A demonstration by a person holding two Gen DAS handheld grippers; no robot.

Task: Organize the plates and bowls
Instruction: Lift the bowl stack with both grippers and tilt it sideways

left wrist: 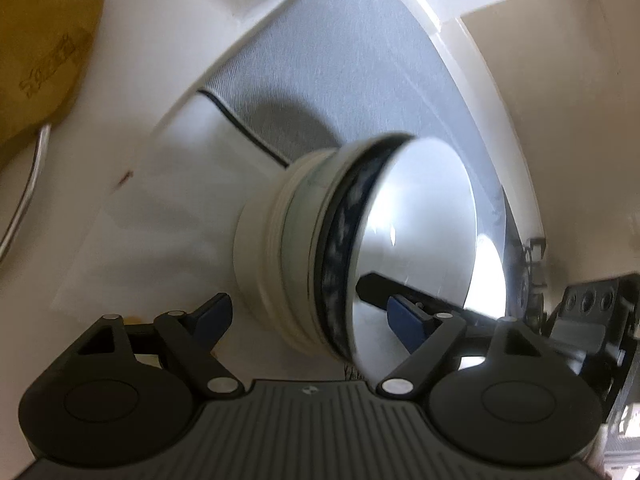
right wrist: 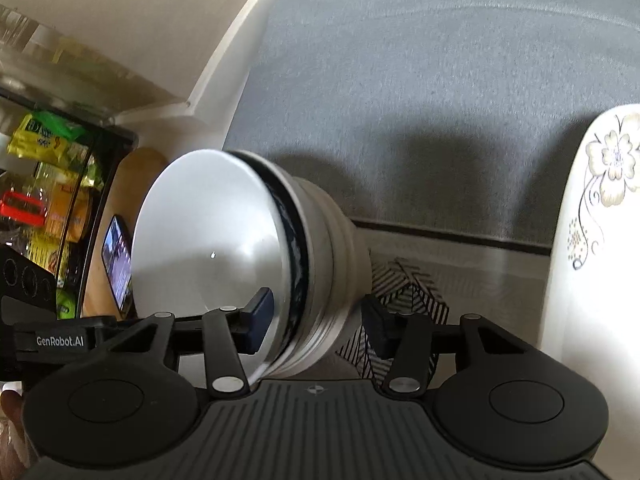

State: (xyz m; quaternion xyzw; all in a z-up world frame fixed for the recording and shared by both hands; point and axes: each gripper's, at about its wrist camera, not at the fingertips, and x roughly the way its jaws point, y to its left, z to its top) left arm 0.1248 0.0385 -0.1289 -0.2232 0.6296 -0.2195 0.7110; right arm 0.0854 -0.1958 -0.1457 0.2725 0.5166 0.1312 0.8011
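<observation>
I'm over a grey mat [right wrist: 420,80] on a white surface. The stack of bowls [right wrist: 256,264] sits tipped on its side between both claws. My left gripper [left wrist: 308,316] and right gripper [right wrist: 318,320] straddle it, pads apparently not pressing; it could roll or unnest

The stack of bowls [right wrist: 248,256] looks like glossy glazed ceramic, smooth white inside. It rests on a matt grey woven cloth [right wrist: 440,80]. The flowered plate [right wrist: 592,240] also shines like ceramic.
</observation>
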